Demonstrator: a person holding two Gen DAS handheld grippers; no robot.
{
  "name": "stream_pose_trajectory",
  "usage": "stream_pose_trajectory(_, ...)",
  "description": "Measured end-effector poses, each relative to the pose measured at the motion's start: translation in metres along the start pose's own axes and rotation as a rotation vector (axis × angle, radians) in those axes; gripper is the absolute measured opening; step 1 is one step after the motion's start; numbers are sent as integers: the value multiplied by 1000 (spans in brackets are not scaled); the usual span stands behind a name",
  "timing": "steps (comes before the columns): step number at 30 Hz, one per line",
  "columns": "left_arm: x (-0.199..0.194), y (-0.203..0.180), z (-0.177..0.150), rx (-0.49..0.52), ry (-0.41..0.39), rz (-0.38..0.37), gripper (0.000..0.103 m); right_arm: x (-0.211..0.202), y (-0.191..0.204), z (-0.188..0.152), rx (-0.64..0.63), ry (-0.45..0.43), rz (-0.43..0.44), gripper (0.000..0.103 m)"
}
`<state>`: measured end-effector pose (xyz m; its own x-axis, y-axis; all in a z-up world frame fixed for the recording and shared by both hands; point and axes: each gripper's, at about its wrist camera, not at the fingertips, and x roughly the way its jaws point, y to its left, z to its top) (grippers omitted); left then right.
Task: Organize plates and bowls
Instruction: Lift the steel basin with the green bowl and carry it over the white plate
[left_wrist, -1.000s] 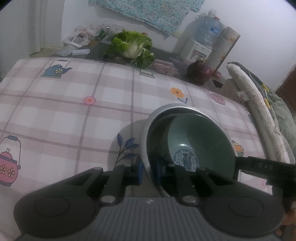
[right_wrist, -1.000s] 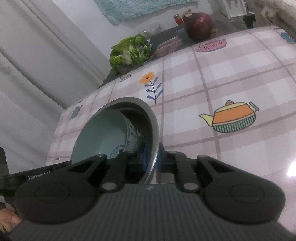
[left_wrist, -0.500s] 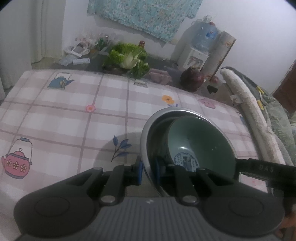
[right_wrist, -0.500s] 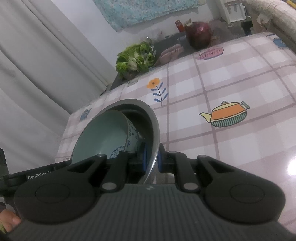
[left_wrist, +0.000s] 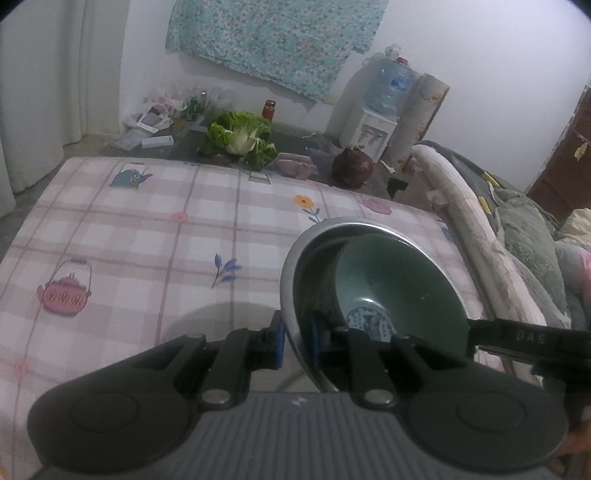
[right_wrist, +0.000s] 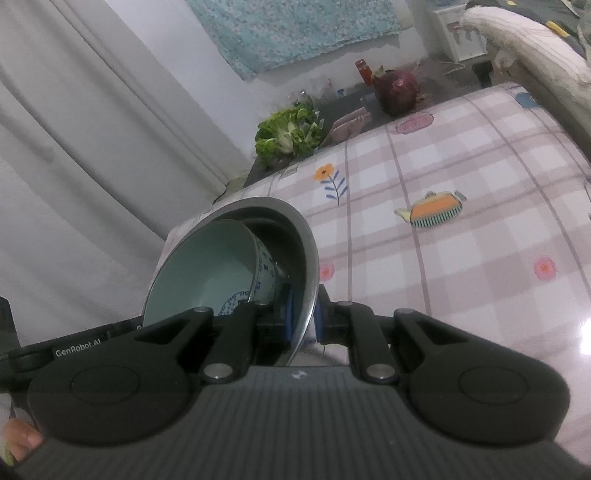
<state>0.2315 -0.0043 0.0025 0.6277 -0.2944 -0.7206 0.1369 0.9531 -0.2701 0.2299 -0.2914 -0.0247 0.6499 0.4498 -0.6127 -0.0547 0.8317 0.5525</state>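
A steel bowl (left_wrist: 295, 258) holds a pale green ceramic bowl (left_wrist: 399, 288) with a blue pattern inside it. My left gripper (left_wrist: 295, 338) is shut on the steel bowl's near rim. My right gripper (right_wrist: 303, 319) is shut on the steel bowl's (right_wrist: 306, 243) opposite rim; the green bowl (right_wrist: 207, 266) leans inside it. Both grippers hold the stack well above the checked tablecloth (left_wrist: 147, 236). The right gripper's arm shows at the right edge of the left wrist view (left_wrist: 528, 338).
Beyond the table's far edge lie a leafy cabbage (left_wrist: 240, 138), a red cabbage (left_wrist: 352, 168), a red jar (left_wrist: 269, 109) and a water dispenser (left_wrist: 380, 107). Bedding (left_wrist: 517, 229) lies along the right. Curtains (right_wrist: 92, 129) hang on the left.
Both grippers have lifted the steel bowl with the green bowl inside it higher above the table; more of the tablecloth and room shows. The grips have not changed.
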Motion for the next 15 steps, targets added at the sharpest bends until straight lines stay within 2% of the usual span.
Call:
stream_pose_trajectory(9, -21, -1, -46, -17, 36, 2, 13, -25, -4, -49, 37, 45, -13, 12)
stream_pose_trajectory(15, -16, 5, -72, -41, 81, 10, 13, -26, -10, -78, 62, 97, -32, 12)
